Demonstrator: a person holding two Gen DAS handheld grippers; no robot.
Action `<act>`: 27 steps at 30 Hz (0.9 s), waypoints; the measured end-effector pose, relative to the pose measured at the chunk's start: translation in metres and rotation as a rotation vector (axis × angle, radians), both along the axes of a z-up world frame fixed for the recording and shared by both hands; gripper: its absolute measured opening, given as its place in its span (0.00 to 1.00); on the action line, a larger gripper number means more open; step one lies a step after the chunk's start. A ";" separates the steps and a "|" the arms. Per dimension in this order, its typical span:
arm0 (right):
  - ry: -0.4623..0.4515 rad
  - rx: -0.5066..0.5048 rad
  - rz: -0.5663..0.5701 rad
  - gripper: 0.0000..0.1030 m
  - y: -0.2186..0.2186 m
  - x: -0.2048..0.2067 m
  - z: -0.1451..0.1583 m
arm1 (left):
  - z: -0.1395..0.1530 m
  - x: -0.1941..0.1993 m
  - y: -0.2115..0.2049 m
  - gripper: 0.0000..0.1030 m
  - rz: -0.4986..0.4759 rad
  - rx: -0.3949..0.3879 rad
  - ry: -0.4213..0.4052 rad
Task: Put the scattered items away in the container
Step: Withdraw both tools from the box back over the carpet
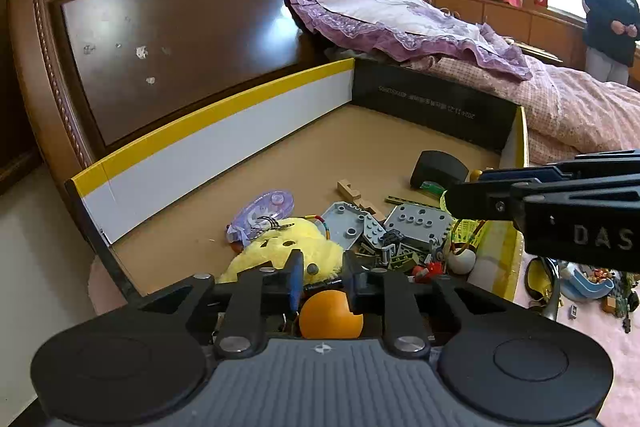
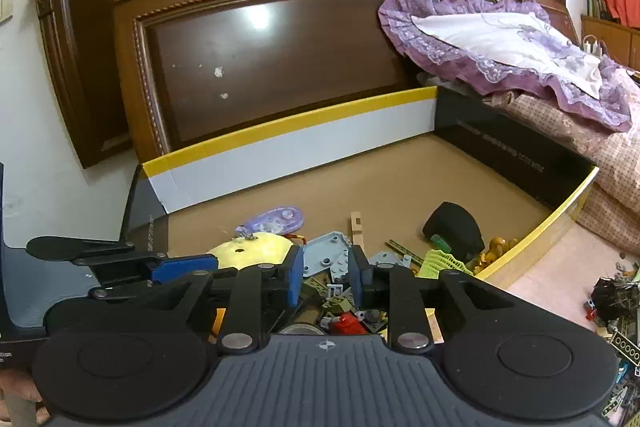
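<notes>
A large cardboard box [image 1: 224,143] with white walls and yellow rim lies open on the bed; it also shows in the right wrist view [image 2: 304,143]. Inside lie a yellow plush toy [image 1: 280,251], grey building plates [image 1: 420,223], small bricks and a black wedge [image 1: 438,169]. My left gripper [image 1: 322,277] is open above the box's near end, with an orange ball [image 1: 330,315] just below its fingers, not gripped. My right gripper [image 2: 325,277] is open and empty over the brick pile [image 2: 344,307]. The right gripper's body crosses the left wrist view [image 1: 560,203].
A dark wooden headboard [image 1: 180,39] stands behind the box. A purple pillow [image 1: 400,19] and pink quilt [image 1: 568,107] lie to the right. Scattered toys [image 1: 588,283] lie on the pink cover right of the box. A person [image 1: 610,11] stands at the far right.
</notes>
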State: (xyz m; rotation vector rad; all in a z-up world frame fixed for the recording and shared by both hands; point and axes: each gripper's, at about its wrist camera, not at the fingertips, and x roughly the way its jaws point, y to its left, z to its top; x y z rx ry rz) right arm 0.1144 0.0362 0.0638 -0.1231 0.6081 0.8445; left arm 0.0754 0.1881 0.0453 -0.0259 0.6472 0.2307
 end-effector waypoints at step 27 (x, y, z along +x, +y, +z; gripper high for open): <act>0.059 0.088 -0.188 0.48 -0.107 -0.057 -0.003 | 0.019 -0.038 -0.077 0.50 -0.146 -0.006 -0.039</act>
